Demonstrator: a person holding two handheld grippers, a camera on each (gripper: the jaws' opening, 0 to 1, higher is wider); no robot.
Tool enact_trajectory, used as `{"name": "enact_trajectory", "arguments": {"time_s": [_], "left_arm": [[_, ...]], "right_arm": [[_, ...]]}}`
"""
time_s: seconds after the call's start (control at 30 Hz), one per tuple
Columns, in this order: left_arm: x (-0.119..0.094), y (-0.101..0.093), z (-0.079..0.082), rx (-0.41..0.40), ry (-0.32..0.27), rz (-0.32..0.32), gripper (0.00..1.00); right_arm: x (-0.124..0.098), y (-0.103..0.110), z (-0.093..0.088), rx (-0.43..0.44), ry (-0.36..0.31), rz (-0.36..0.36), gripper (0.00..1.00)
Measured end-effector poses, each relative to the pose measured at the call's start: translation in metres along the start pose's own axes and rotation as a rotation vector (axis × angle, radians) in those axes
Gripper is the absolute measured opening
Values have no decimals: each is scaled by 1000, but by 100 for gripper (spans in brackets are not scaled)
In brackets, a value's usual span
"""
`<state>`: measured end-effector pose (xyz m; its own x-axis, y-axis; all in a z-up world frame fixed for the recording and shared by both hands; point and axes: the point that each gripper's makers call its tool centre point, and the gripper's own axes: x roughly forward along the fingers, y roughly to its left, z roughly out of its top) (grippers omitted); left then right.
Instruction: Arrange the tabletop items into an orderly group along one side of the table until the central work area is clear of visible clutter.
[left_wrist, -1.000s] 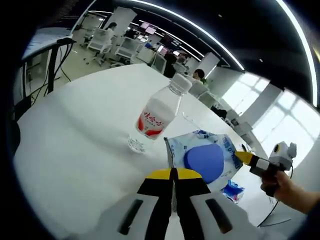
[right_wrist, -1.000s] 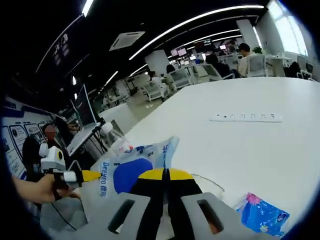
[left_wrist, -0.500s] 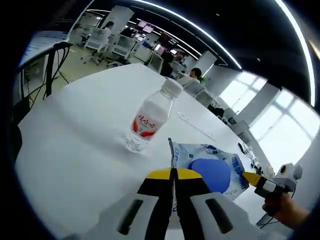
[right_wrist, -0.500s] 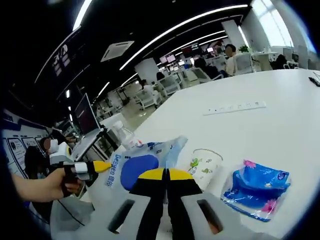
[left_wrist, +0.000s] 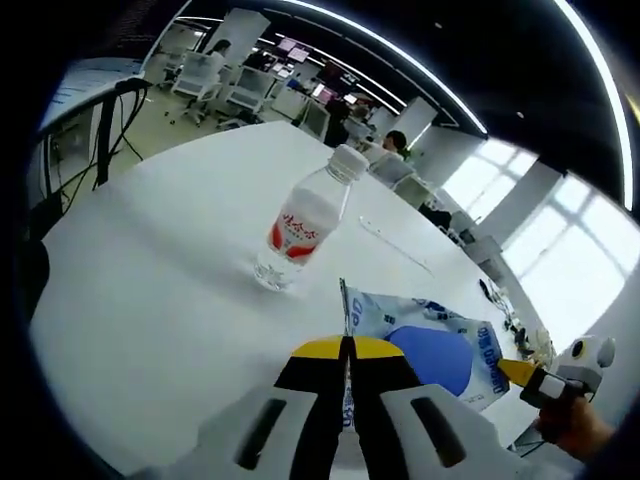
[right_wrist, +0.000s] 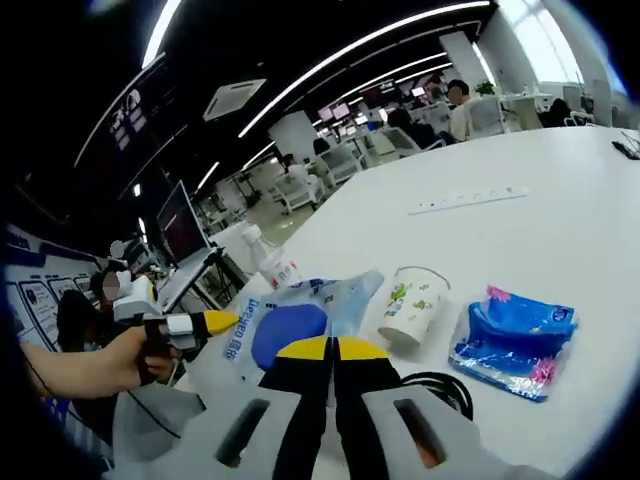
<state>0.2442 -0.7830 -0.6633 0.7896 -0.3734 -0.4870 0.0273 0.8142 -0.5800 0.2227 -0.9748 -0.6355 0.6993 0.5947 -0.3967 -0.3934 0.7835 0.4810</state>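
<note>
A blue-and-white wipes pack (left_wrist: 432, 345) with a blue oval hangs over the white table (left_wrist: 150, 260), stretched between both grippers. My left gripper (left_wrist: 347, 343) is shut on its near edge. My right gripper (left_wrist: 508, 371), held by a hand, pinches its far corner. In the right gripper view the pack (right_wrist: 290, 322) sits just ahead of my shut right gripper (right_wrist: 331, 345), and the left gripper (right_wrist: 222, 320) clamps its left corner. A clear water bottle (left_wrist: 305, 222) with a red label stands upright beyond the pack, also seen small as the bottle (right_wrist: 270, 265).
A paper cup (right_wrist: 412, 305) stands right of the pack, with a crumpled blue packet (right_wrist: 515, 330) beside it. A black cable (right_wrist: 440, 385) loops near my right jaws. A white power strip (right_wrist: 470, 200) lies farther back. Office chairs and people fill the background.
The pack, held by both grippers, has shifted away from the cup and the blue packet towards the bottle. The cup has come out from behind the pack in the right gripper view.
</note>
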Motion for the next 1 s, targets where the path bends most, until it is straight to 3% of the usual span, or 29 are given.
{"name": "enact_trajectory", "arguments": {"time_s": [0.43, 0.7, 1.0], "left_arm": [[-6, 3, -22, -4, 39, 10, 0], [-10, 16, -34, 24, 73, 37, 0], [-16, 35, -47, 15, 104, 73, 0]], "right_arm": [[-9, -1, -20, 21, 46, -3, 0], [-6, -1, -53, 75, 110, -13, 0], [1, 1, -82, 67, 173, -20, 0]]}}
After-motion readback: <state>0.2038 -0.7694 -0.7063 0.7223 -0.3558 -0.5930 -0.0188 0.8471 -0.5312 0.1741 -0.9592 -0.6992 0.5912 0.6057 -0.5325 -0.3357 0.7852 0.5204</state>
